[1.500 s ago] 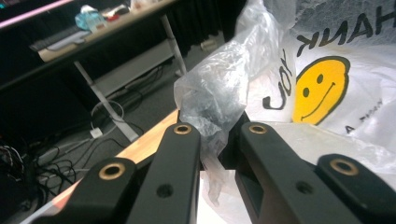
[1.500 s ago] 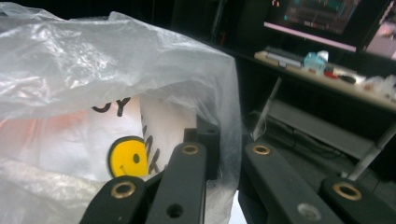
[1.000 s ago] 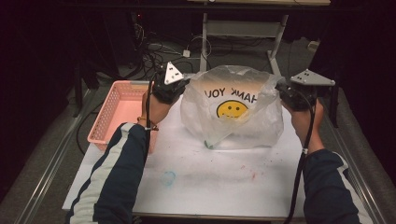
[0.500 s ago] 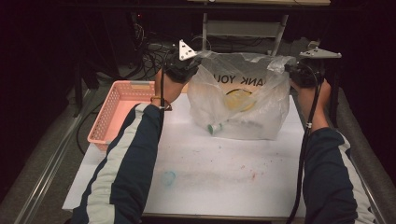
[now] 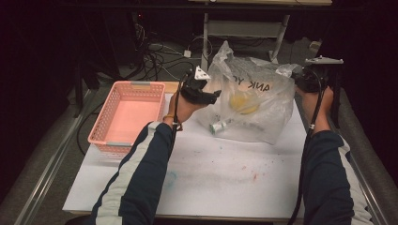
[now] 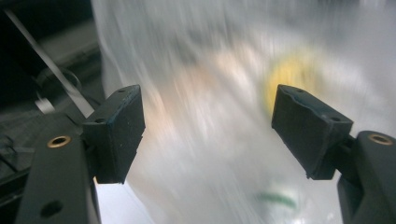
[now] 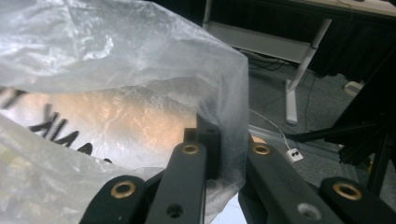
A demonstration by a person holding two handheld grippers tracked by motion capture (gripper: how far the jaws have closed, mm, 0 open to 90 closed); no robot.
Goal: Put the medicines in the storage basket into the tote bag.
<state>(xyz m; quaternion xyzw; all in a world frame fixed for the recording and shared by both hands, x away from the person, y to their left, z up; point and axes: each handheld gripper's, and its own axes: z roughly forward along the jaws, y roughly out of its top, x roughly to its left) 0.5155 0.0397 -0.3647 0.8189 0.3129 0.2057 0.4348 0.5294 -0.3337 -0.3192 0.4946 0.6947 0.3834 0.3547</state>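
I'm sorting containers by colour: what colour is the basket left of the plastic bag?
The basket is pink; the high view shows it best.

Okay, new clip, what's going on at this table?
A person works a clear plastic bag printed with a smiley, using two handheld grippers. The right gripper is shut on the bag's edge at the far right side. The left gripper has just been opening its jaws; they now stand apart in front of the bag with nothing pinched between them. A small can-like item lies inside the bag on the white table. A pink basket sits to the left.
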